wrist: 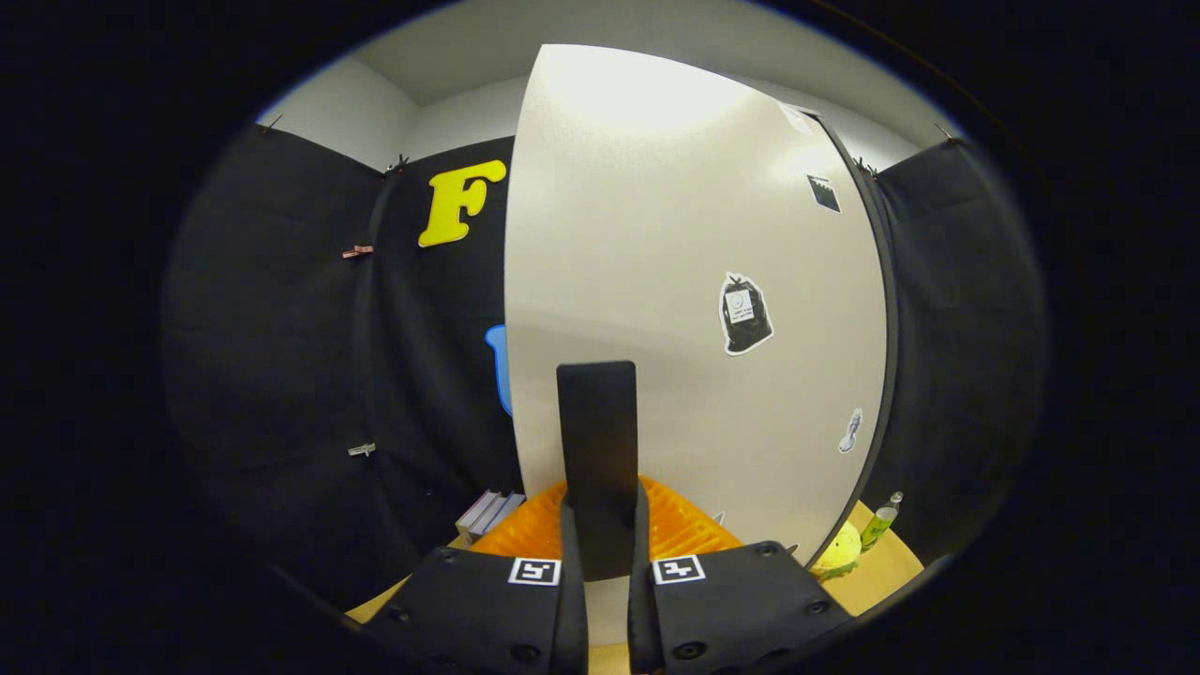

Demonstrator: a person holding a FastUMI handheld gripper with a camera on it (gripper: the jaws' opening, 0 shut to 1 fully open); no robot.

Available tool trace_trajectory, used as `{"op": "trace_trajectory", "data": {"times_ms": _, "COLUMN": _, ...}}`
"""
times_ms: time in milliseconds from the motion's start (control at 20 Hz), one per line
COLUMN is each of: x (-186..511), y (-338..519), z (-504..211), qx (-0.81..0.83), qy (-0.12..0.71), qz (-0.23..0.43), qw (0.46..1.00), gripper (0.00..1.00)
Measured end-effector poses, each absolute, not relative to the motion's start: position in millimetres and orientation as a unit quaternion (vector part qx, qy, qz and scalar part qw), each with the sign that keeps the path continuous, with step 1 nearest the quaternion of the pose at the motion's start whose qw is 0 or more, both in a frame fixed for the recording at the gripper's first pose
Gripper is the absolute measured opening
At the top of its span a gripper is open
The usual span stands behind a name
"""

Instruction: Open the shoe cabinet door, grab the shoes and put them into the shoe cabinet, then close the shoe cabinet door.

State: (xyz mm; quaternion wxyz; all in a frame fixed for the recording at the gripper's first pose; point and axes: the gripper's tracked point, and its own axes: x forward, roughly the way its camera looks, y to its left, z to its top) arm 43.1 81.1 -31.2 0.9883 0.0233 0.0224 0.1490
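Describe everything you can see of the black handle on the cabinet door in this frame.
The black handle is a flat, upright bar with a matte look, mounted on the pale cabinet door near its left edge. Its squared top stands clear above the gripper, whose two fingers press on its lower part from either side. Its lower end sits between them, so the mounting cannot be told.

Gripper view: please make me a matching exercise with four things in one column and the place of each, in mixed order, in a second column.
Things:
1. handle
2. basket
3. books
4. bottle

Places:
A. just left of the basket
B. on the table, past the right edge of the door
C. between the fingers of the gripper, which press on it from both sides
D. low, behind the handle, just beyond the fingers

Pairs: 1-C, 2-D, 3-A, 4-B
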Motion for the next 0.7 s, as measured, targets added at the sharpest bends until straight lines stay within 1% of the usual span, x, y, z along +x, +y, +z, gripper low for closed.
{"op": "trace_trajectory", "data": {"times_ms": 250, "x": 13.3, "y": 47.1, "z": -30.5, "qx": 0.029, "qy": 0.023, "qz": 0.170, "qw": 0.985, "gripper": 0.21}}
{"op": "trace_trajectory", "data": {"times_ms": 500, "x": -10.0, "y": 11.9, "z": -28.3, "qx": 0.039, "qy": 0.017, "qz": 0.177, "qw": 0.983, "gripper": 0.20}}
{"op": "trace_trajectory", "data": {"times_ms": 700, "x": -26.3, "y": -21.8, "z": -27.4, "qx": 0.042, "qy": 0.014, "qz": 0.169, "qw": 0.985, "gripper": 0.20}}
